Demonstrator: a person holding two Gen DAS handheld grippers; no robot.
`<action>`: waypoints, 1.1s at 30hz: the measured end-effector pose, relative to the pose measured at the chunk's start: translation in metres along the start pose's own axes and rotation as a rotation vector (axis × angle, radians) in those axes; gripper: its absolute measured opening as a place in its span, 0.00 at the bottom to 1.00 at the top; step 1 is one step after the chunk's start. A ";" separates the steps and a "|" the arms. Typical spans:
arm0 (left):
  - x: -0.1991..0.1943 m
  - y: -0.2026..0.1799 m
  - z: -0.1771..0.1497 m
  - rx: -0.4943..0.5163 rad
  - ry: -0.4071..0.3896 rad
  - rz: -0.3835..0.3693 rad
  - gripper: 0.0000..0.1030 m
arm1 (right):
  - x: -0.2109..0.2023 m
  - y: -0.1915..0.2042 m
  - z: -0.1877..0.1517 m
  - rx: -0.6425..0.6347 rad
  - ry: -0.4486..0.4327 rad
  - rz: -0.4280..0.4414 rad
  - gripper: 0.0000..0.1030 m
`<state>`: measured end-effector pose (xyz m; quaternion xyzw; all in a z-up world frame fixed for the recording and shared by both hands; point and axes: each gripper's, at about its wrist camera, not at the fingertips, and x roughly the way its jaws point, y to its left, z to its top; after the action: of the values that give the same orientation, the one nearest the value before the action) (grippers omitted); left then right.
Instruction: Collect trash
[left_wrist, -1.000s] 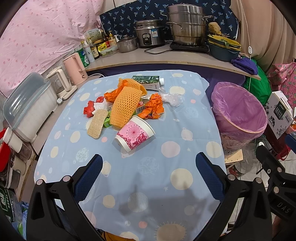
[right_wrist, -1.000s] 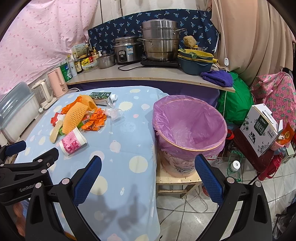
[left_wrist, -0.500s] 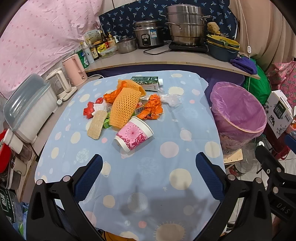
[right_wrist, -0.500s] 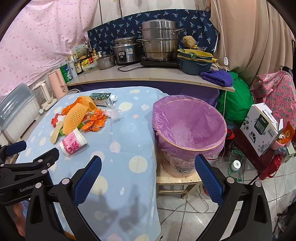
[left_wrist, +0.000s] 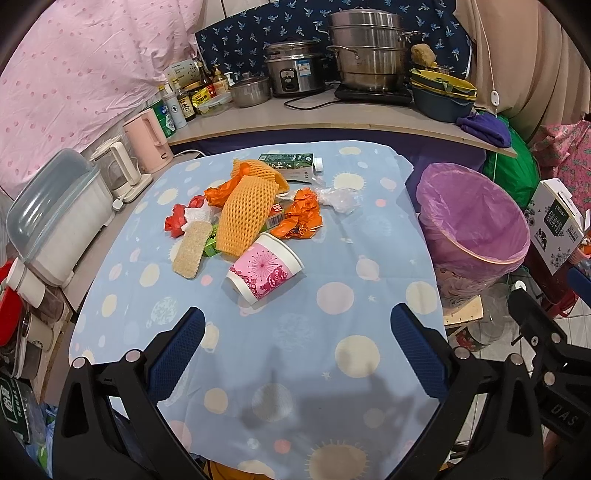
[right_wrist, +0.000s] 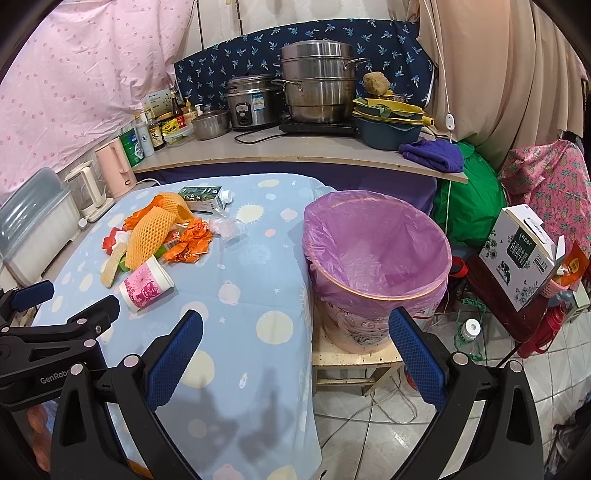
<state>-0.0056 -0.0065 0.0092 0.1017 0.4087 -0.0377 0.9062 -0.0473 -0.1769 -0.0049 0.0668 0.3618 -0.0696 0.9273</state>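
starting out: nothing collected. worktop (left_wrist: 332, 369) carries the whole pile; bin (right_wrist: 376, 251) beside its right edge looks bare inside. cup (left_wrist: 264, 273) on its side nearest, foam net (left_wrist: 245, 218), wrappers (left_wrist: 301, 218), carton (left_wrist: 291, 167) behind. left gripper (left_wrist: 295, 354) and right gripper (right_wrist: 295, 350): jaws wide apart, holding nothing. right view alone shows bin depth; left shows pile detail.

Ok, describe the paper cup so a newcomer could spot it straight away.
On the blue spotted tablecloth, find the trash pile left of the purple-lined bin. The paper cup lies on its side at the pile's near edge, against the orange foam net. It is the only pink-patterned piece with a white rim.
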 end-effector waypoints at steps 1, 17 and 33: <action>0.000 0.000 0.000 0.000 0.000 0.000 0.93 | 0.000 0.001 0.000 -0.001 -0.001 -0.002 0.94; -0.003 -0.008 0.000 0.004 -0.003 -0.004 0.93 | -0.010 -0.009 0.003 0.010 -0.006 -0.001 0.94; -0.003 -0.008 -0.001 0.004 -0.003 -0.004 0.93 | -0.009 -0.011 0.002 0.010 -0.006 0.001 0.94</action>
<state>-0.0091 -0.0142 0.0096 0.1024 0.4073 -0.0407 0.9066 -0.0547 -0.1868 0.0021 0.0715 0.3588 -0.0713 0.9279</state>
